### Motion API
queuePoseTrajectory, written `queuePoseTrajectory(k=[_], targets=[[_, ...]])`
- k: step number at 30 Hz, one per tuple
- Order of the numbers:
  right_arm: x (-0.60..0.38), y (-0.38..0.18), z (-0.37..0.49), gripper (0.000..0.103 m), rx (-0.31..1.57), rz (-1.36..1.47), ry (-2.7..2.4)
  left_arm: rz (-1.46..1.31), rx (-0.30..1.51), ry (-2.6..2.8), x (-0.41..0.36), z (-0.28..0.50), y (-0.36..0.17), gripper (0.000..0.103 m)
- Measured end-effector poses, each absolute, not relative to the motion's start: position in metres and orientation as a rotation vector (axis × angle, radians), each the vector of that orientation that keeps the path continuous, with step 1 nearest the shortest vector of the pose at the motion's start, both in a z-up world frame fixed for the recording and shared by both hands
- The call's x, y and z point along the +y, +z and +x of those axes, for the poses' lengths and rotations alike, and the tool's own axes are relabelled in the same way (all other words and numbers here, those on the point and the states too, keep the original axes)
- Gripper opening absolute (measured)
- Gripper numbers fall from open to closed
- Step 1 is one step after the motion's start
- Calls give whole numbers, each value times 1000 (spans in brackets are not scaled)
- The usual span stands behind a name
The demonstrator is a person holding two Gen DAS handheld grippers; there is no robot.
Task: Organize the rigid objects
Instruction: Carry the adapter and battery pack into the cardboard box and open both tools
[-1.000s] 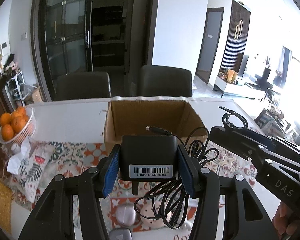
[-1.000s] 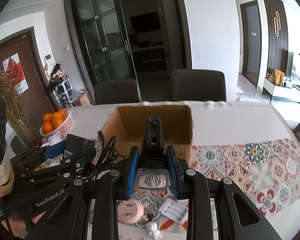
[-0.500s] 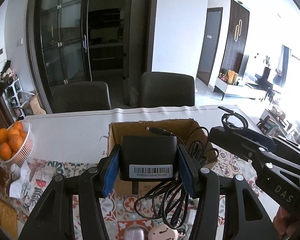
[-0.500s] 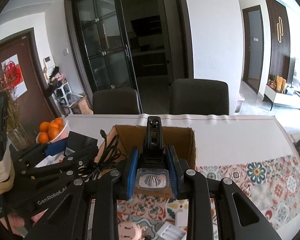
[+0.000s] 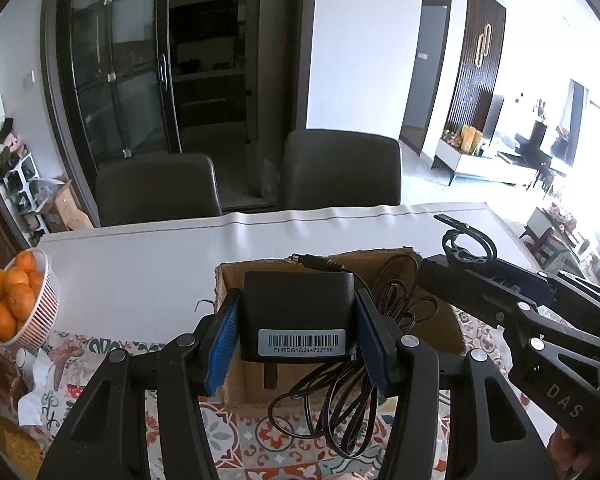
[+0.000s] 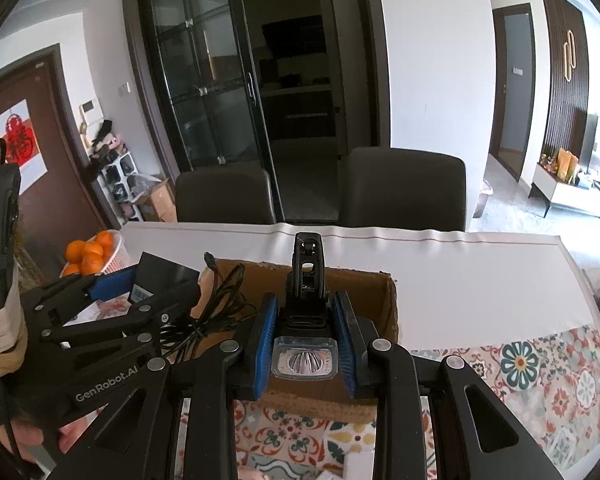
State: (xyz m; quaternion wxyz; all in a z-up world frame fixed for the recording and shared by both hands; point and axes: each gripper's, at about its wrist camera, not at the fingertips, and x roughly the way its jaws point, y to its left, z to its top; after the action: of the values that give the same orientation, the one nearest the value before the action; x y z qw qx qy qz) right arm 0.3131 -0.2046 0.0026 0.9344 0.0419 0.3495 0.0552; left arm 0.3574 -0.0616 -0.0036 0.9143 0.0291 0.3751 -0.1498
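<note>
Two dark chairs (image 5: 340, 168) stood behind the white worktop (image 5: 148, 264), with glass doors (image 6: 204, 92) beyond them. On the worktop sat an open cardboard box (image 5: 440, 320), partly on a patterned cloth (image 6: 540, 368), and a white basket of oranges (image 5: 16, 304) stood off to the left.

I held my left tongs (image 5: 296, 336) closed on a black power adapter (image 5: 300, 308), the blue pads pressing its two sides, with a barcode label facing the camera. Its black cord (image 5: 340, 400) hung in loose loops below and to the right, and the plug end stuck out over the adapter's top. The adapter was above the near left part of the box.

I held my right tongs (image 6: 305, 336) closed tight on a black flashlight (image 6: 306, 304), its clear lens turned back toward the camera and its body pointing out over the box. From the left wrist view, the right tongs reached in from the right, over the box's right edge.
</note>
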Motion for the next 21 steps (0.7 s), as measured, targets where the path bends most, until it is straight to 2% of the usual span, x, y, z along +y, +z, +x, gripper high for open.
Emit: queuePoseTrajectory(k=[21], targets=[[-212, -46, 365, 29, 852, 89, 102, 101, 934, -310, -76, 411, -63, 54]])
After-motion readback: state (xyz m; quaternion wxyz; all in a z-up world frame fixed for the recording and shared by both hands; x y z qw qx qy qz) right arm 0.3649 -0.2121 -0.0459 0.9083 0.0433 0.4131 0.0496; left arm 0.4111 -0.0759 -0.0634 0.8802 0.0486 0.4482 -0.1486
